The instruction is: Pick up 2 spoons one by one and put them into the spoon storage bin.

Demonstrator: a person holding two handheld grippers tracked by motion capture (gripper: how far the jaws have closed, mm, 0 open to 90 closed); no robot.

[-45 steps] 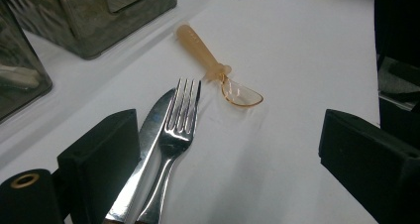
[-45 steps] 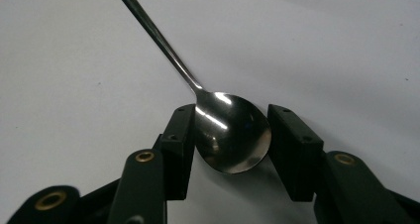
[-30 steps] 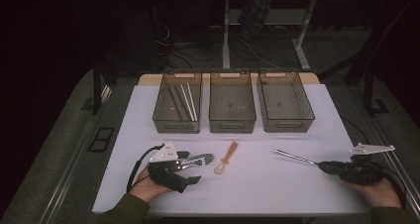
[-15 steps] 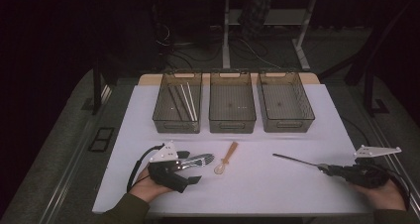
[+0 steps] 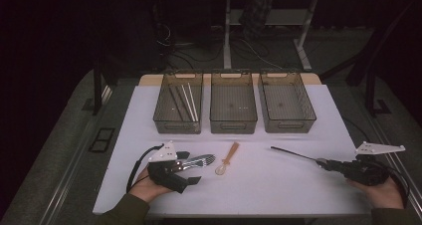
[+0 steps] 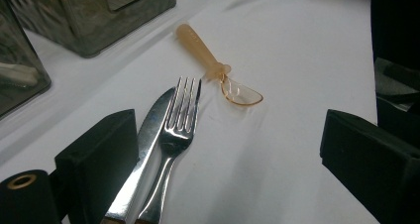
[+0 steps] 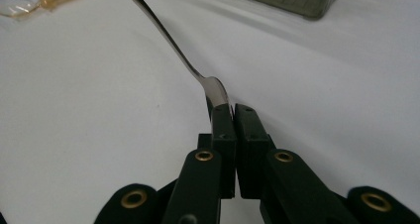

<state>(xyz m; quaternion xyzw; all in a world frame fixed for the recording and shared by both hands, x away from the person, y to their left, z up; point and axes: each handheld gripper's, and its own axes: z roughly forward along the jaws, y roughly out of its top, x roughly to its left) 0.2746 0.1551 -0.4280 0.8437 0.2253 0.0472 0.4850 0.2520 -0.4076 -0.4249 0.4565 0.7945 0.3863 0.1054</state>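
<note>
A steel fork (image 6: 181, 120) and a table knife (image 6: 148, 140) lie side by side on the white table, between the wide-apart jaws of my left gripper (image 6: 233, 159). In the high view this open gripper (image 5: 191, 169) rests at the front left, the fork (image 5: 199, 161) pointing right. Just beyond lies a translucent orange plastic spoon (image 6: 213, 65) (image 5: 228, 158). At the front right, my right gripper (image 5: 323, 164) is shut on the bowl end of a metal spoon (image 5: 293, 154). Its slim handle (image 7: 168, 40) sticks out past the closed gripper (image 7: 233, 112), toward the table's middle.
Three clear grey bins stand in a row at the back: the left bin (image 5: 177, 130) holds several pale sticks, beside it the middle bin (image 5: 233, 131) and the right bin (image 5: 288, 129). The white table top (image 5: 278, 190) ends close to both hands.
My right gripper has drawn back to the right and toward the near edge, carrying the metal spoon. The left gripper, fork and knife have stayed put.
</note>
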